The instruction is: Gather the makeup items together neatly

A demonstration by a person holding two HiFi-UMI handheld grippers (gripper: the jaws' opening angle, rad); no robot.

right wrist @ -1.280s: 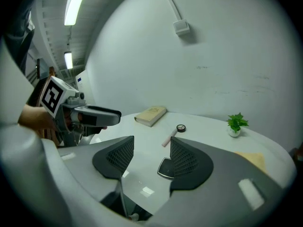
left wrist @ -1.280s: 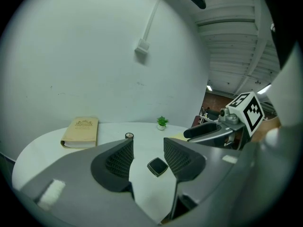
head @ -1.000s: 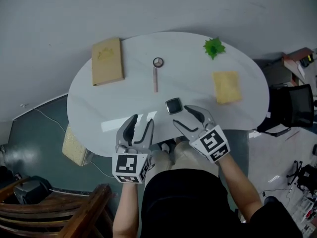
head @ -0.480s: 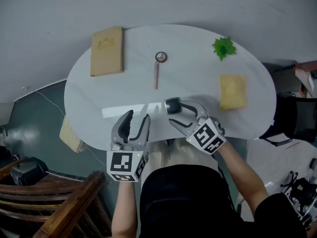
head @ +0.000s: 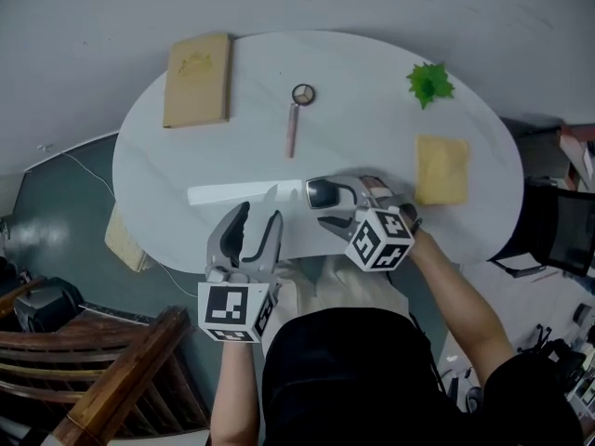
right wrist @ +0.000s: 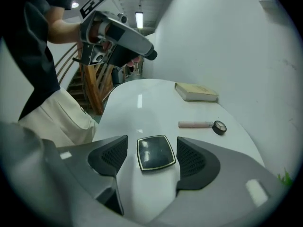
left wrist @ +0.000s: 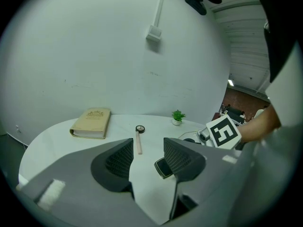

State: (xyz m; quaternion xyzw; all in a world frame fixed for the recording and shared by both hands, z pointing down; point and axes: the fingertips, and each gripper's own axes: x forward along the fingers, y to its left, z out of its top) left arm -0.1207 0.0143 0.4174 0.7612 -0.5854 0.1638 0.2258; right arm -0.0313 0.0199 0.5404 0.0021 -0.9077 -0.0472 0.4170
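Note:
A black square compact (head: 323, 193) lies flat near the table's front edge. My right gripper (head: 328, 205) is lowered over it with one jaw on each side. In the right gripper view the compact (right wrist: 155, 152) sits between the pads with a gap on both sides; the jaws have just been opening and stand open. A pink tube (head: 292, 131) and a small round compact (head: 303, 94) lie farther back at mid table. My left gripper (head: 254, 234) hovers open at the front edge, left of the square compact (left wrist: 162, 167), with nothing between its jaws.
A tan book (head: 197, 80) lies at the back left of the white oval table (head: 167, 170). A small green plant (head: 429, 84) stands at the back right, a yellow sponge (head: 442, 169) right of my right gripper. A wooden chair (head: 112, 388) is beside the person.
My right gripper has rolled and come down so that its jaws now straddle the square compact, and they stand wider. The left gripper has barely shifted.

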